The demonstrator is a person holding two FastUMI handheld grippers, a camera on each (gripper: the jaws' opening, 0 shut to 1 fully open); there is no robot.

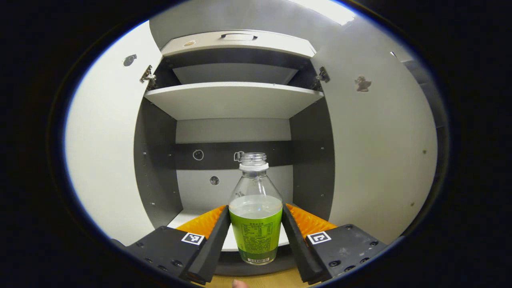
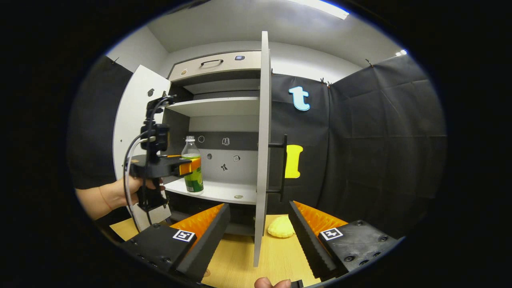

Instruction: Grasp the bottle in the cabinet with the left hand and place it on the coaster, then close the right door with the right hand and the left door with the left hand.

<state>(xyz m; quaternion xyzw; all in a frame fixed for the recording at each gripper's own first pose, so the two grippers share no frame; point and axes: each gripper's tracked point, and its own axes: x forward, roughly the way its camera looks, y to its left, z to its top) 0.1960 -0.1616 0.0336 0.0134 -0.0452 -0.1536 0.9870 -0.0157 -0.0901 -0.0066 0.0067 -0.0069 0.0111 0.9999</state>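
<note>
Nearest in the left gripper view, the left gripper (image 1: 256,234) has its two fingers set close against the sides of the bottle (image 1: 256,212), one on each side of the green label; both appear to press on it. The bottle stands upright at the front edge of the cabinet's (image 1: 160,168) lower shelf (image 1: 188,218), clear above the label, its cap on. Farther up sits an upper shelf (image 1: 234,100), and both doors swing wide: the left door (image 1: 108,160) on the left, the right door (image 1: 380,160) on the right

In the right gripper view, the right gripper (image 2: 259,236) hangs with its jaws wide apart and nothing between them, over the wooden table (image 2: 240,260). Just beyond it the right door (image 2: 262,148) shows edge-on, and a pale yellow coaster (image 2: 281,227) lies on the table near its foot. Farther left, a hand (image 2: 128,190) holds the left gripper (image 2: 188,166) against the bottle (image 2: 193,170) on the lower shelf (image 2: 224,192)
</note>
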